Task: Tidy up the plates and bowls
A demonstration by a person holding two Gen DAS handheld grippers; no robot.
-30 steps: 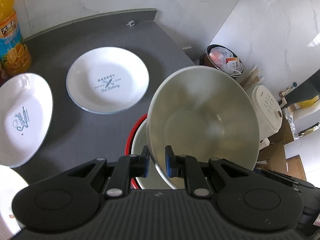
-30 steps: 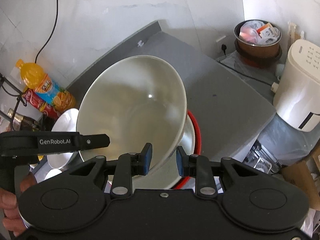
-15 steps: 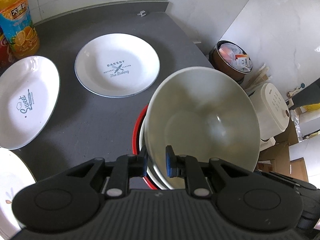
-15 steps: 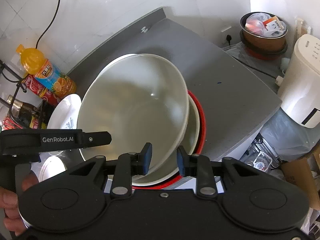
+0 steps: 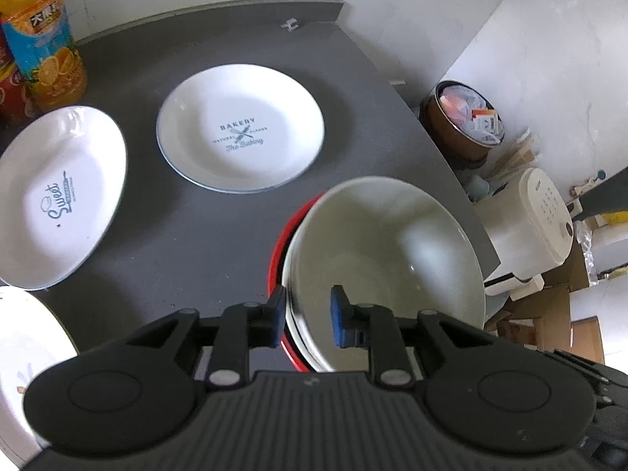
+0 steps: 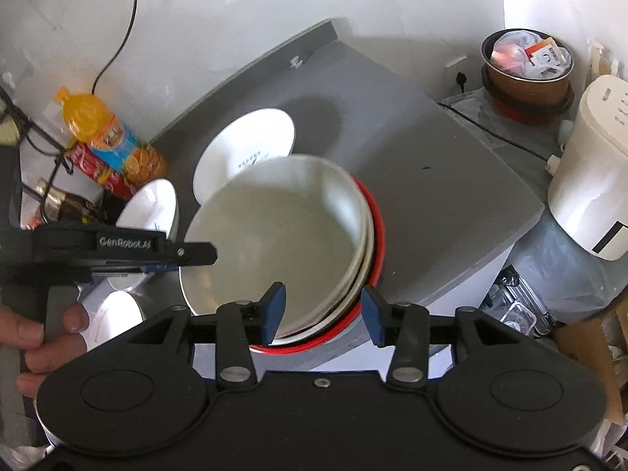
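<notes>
Now white bowl (image 6: 274,243) nested in red bowl (image 6: 375,243), rim between both parted claws

Orange juice bottle (image 5: 41,39), rice cooker (image 5: 528,221)

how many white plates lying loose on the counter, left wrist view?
3: Bakery plate at the back, Sweet plate left, one cut off at bottom-left. More may sit out of frame.

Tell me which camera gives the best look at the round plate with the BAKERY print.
The left wrist view. There the BAKERY plate lies fully in sight on the grey counter, print readable. In the right wrist view the white bowl hides its near part, and the print is only partly visible.
</notes>
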